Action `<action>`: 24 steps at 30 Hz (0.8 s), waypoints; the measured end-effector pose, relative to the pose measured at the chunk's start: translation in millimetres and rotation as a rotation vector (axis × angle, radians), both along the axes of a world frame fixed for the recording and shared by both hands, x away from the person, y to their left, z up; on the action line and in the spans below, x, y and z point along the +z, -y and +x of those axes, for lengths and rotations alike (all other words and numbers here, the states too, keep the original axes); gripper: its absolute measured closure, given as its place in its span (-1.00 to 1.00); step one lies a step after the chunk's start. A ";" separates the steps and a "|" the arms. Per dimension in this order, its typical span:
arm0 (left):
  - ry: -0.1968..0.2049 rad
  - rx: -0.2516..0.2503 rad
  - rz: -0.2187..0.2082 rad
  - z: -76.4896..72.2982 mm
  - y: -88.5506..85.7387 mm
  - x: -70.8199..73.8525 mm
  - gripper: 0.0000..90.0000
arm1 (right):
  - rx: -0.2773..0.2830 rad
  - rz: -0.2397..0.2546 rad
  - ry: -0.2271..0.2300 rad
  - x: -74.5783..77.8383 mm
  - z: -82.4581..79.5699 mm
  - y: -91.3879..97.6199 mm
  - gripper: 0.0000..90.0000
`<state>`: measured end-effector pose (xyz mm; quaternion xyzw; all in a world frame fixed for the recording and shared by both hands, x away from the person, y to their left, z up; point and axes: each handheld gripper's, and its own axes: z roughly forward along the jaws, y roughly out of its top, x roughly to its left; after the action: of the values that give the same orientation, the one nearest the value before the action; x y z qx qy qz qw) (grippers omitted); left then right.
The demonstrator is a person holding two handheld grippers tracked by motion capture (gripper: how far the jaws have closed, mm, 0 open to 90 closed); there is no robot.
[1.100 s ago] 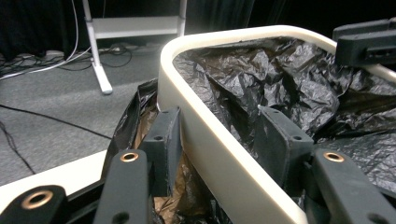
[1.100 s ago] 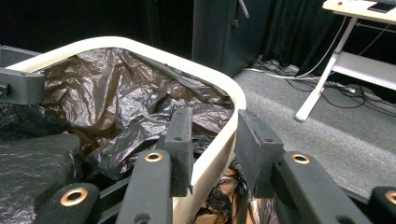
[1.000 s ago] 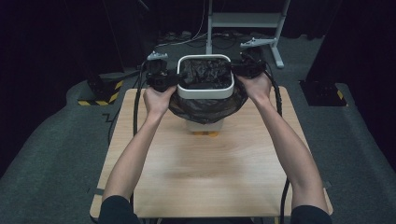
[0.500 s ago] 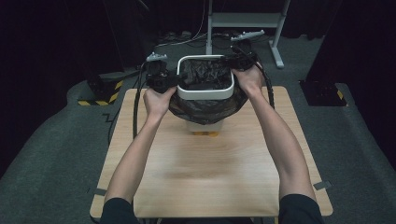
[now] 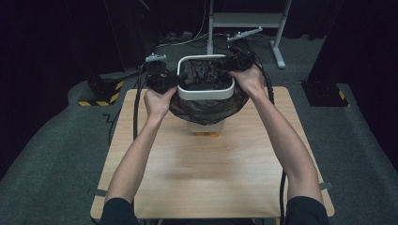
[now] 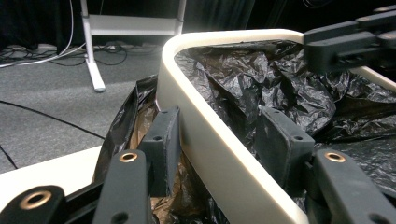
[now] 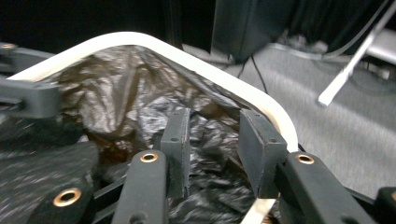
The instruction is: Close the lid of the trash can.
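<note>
Black bin liner [image 5: 206,110] is draped over the small white bin [image 5: 206,123] at the far middle of the tabletop [image 5: 211,178], with the white rim ring [image 5: 205,93] sitting on top of it. My left tool [image 6: 219,137] straddles the ring's near-left edge, one jaw outside against the overhanging liner, one inside, pads not visibly pressing, so I read it as open around the ring. My right tool [image 7: 219,144] has shifted from the ring's right side toward the far right corner over the last second; its jaws have just been opening, standing apart inside the ring with crumpled liner between them but not pinched. I judge I am re-gripping to tuck the liner and seat the ring.
</note>
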<state>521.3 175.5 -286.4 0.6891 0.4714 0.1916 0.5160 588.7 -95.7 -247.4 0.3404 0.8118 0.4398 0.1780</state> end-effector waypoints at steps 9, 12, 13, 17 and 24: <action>-0.011 0.001 0.018 0.5 1.2 2.0 0.12 | -0.042 -0.039 0.057 -0.1 8.5 -5.1 0.44; -0.020 0.000 0.015 0.9 -0.7 1.6 0.12 | -0.040 -0.016 0.111 2.7 2.5 -2.9 0.43; -0.017 0.000 0.020 0.7 -0.6 1.8 0.11 | -0.050 0.002 0.127 4.3 1.1 -0.4 0.43; -0.013 0.002 0.014 1.2 0.1 1.5 0.11 | -0.117 -0.019 0.152 5.2 5.1 6.5 0.44; -0.012 -0.003 0.010 1.7 1.4 1.6 0.10 | -0.124 -0.040 0.092 -13.4 15.0 8.9 0.55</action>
<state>523.1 174.1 -284.8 0.6935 0.4725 0.1892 0.5098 603.7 -104.5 -260.8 0.3660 0.7887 0.4268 0.2487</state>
